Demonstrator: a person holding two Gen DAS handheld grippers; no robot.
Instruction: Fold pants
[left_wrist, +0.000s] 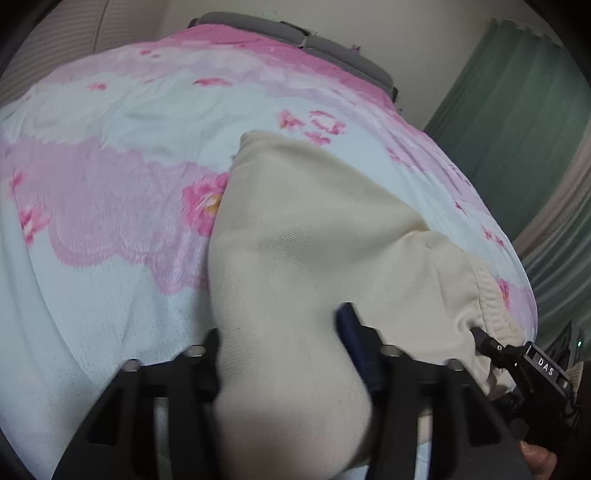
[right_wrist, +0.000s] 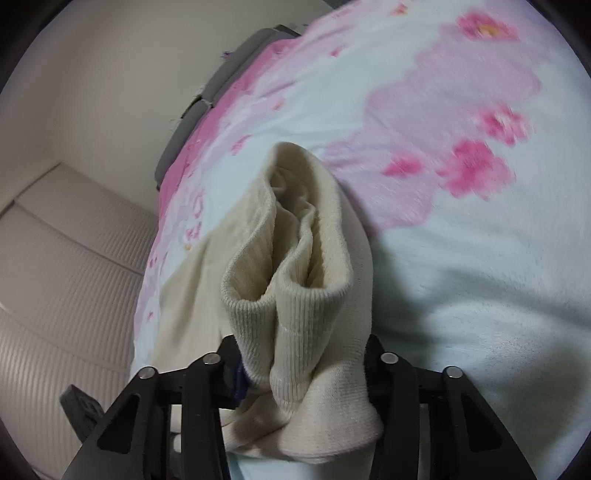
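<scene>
Both hand-held grippers clamp the pants (left_wrist: 295, 236): left hand-held gripper (left_wrist: 284, 339), right hand-held gripper (right_wrist: 299, 354) at the ribbed hem. Pants lie lengthwise on the bed (left_wrist: 110, 295); cross-fold remains, I judge.

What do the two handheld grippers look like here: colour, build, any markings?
Left gripper: matte black two-finger frame with triangular cut-outs, silver pivot pins and a dark blue pad on one finger. Right gripper: same black linkage and silver pins, blue pad just visible; in the left wrist view its body carries a white "DAS" label. No cables or sleeves are visible.
</scene>
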